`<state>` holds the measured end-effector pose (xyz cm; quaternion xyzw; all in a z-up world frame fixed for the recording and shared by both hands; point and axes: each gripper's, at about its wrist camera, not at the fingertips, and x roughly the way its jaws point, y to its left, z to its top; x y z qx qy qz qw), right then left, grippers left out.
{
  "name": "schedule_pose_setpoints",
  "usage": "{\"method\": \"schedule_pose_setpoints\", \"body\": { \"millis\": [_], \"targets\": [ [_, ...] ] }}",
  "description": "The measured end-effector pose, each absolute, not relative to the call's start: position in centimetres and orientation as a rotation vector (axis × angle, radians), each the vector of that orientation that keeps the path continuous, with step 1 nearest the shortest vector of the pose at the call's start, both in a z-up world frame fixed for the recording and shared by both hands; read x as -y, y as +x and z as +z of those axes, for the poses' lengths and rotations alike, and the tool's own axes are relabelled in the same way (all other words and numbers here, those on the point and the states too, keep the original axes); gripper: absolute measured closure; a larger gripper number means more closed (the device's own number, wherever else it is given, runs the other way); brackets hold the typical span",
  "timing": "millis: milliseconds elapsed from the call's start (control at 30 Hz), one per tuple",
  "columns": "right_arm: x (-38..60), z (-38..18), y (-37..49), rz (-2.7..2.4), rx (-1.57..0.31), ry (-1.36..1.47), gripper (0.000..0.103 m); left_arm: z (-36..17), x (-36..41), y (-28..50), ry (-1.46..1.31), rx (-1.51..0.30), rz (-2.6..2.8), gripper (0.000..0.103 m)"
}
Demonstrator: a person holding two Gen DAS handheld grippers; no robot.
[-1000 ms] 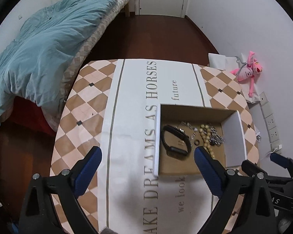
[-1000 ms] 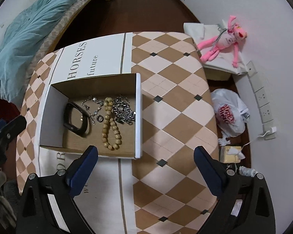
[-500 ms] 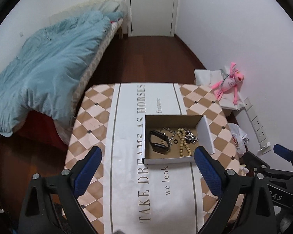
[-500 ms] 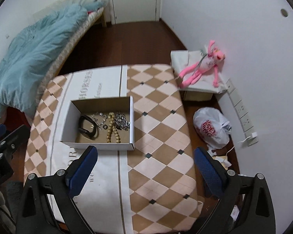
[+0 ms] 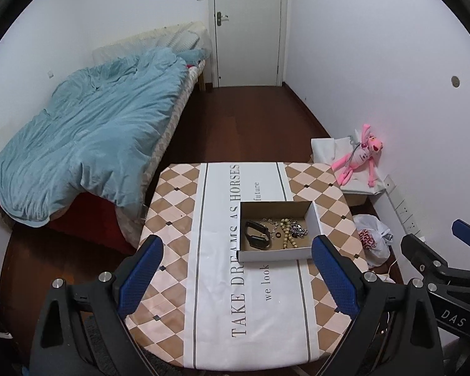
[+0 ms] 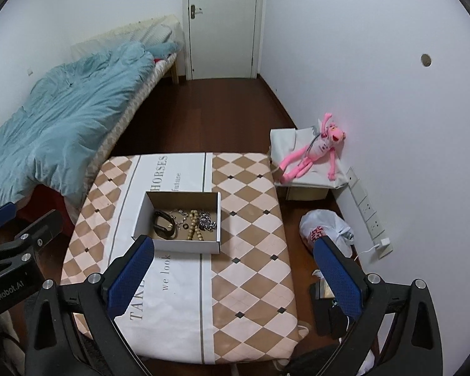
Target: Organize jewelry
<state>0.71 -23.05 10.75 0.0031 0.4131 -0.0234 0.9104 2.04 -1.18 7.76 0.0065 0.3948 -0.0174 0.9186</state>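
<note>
A shallow cardboard box (image 5: 272,255) (image 6: 175,245) sits on the checked tablecloth (image 5: 178,200) (image 6: 250,206). In it lie a black band (image 5: 257,235) (image 6: 163,225), a wooden bead bracelet (image 5: 288,235) (image 6: 194,226), a small dark ring (image 5: 278,235) (image 6: 185,226) and silver chains (image 5: 298,229) (image 6: 207,221). My left gripper (image 5: 236,274) is open and empty, held high and back from the box. My right gripper (image 6: 233,274) is open and empty, also high above the table's near side. Each gripper shows at the other view's edge.
A bed with a blue duvet (image 5: 87,144) (image 6: 56,125) stands left of the table. A pink plush toy (image 5: 358,156) (image 6: 313,153) lies on a white stand by the right wall. A plastic bag (image 5: 371,238) (image 6: 324,230) lies on the floor below wall sockets (image 6: 369,216). A door (image 5: 247,25) is at the back.
Both grippers have pulled up and back from the box, so the table looks smaller and more of the room shows. Both stayed open. The jewelry in the box has not moved.
</note>
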Motion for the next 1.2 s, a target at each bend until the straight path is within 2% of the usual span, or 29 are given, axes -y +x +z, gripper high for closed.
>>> {"method": "schedule_pose_setpoints", "body": {
  "millis": [467, 1200],
  "targets": [
    [22.5, 12.6, -1.0, -0.036, -0.835, 0.001, 0.0, 9.1, 1.2, 0.4, -0.009, -0.816, -0.041, 0.006],
    [23.1, 9.9, 6.6, -0.051, -0.931, 0.002, 0.0, 6.2, 1.7, 6.6, 0.001, -0.953, -0.007, 0.006]
  ]
}}
